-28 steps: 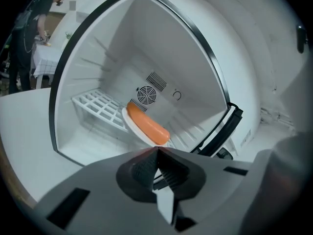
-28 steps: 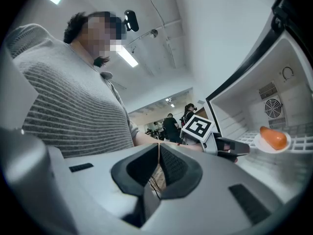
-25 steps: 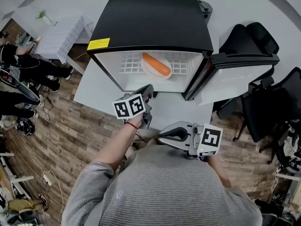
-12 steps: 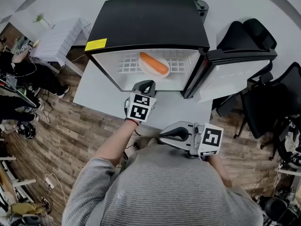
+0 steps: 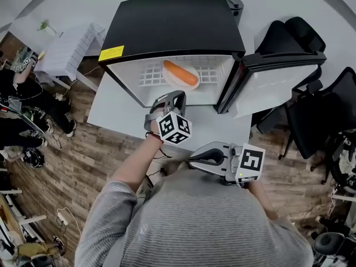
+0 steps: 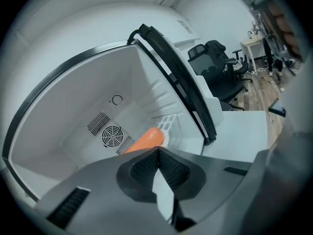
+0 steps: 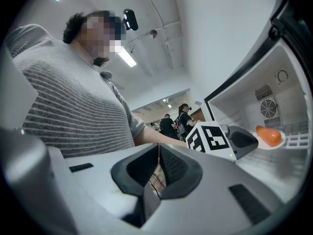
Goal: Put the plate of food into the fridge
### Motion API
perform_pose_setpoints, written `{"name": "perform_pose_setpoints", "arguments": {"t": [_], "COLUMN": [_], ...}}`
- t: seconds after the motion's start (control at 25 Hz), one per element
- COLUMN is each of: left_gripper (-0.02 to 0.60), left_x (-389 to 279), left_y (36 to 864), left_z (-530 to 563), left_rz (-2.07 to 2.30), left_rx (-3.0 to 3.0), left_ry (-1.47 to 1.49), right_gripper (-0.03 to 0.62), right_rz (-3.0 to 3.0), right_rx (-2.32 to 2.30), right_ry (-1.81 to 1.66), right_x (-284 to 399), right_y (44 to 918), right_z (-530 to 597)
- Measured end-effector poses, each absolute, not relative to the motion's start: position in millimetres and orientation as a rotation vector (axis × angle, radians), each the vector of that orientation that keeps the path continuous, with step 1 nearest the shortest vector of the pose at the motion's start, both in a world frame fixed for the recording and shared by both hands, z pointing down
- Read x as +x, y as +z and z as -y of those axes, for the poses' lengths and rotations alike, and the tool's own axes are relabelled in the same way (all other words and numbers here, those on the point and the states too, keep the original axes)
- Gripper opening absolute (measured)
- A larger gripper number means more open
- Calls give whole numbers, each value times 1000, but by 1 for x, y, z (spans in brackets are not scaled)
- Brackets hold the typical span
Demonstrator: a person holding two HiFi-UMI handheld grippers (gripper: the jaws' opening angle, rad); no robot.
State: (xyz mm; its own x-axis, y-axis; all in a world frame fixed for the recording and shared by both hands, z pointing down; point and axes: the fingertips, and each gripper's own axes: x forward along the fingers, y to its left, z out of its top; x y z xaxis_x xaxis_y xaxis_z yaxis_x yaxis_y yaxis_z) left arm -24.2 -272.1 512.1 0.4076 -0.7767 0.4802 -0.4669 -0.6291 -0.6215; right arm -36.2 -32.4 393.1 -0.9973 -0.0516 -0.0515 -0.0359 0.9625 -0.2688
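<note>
Head view, read left to right, 12 o'clock being away from the person. The fridge (image 5: 178, 21) stands open on a white surface (image 5: 108, 109), and its wire shelf (image 5: 146, 77) carries the task's thing.

Left gripper (image 5: 171, 97): jaws pressed together with nothing between them, held just in front of the opening and aimed inward. The plate (image 5: 177, 86) lies at 12 o'clock from these jaws, on the shelf and apart from them. The orange food (image 5: 181, 74) on it has its long axis from 10 to 4 o'clock (what food it is cannot be told).

Right gripper (image 7: 159, 153): jaws likewise closed and empty, held level close to the torso.

The door (image 5: 278, 90) swings out toward 3 o'clock beside an office chair (image 5: 314, 121). With the plate already inside, shutting the door appears to be what remains. It lies at about 2 o'clock from the left jaws, and the right hand looks the nearer to it.

Hard to make out: the white plate rim against the white shelf, the fridge below that shelf, and the right hand under the torso.
</note>
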Motion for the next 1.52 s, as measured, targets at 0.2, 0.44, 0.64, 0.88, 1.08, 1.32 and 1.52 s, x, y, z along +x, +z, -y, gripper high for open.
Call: {"name": "perform_pose_setpoints", "arguments": {"t": [0.2,0.44,0.64,0.88,1.08,1.32,1.52], "left_gripper": [11,11,216,216,215,173,161], "left_x": [-24,-24,-17,-20,-18,-16,-14], "left_y": [519,517,527,526,526,527,533], "left_z": [271,272,269,274,279,287,292], "left_rz": [-1048,-1050,-970,-989,-986,-978,-947], "left_rx": [-2259,-2232,-2232,-2198,-2167,-2105,-2070], "left_ry": [-1108,-1086,-1116,-1134,-1143,-1166,-1209], "right_gripper": [15,15,15,15,15,15,15], "right_rz": [-3056,-3058,-3058,-3055,-3053,-3053,-3049], "right_rx": [-80,-80,-65,-89,-98,-110,-118], "right_ry": [-422,-419,-433,-427,-432,-435,-441], "right_x": [-35,-38,-39,-39,-38,-37,-37], "right_y": [395,395,393,394,395,396,395], "right_z": [32,32,31,33,33,33,36]}}
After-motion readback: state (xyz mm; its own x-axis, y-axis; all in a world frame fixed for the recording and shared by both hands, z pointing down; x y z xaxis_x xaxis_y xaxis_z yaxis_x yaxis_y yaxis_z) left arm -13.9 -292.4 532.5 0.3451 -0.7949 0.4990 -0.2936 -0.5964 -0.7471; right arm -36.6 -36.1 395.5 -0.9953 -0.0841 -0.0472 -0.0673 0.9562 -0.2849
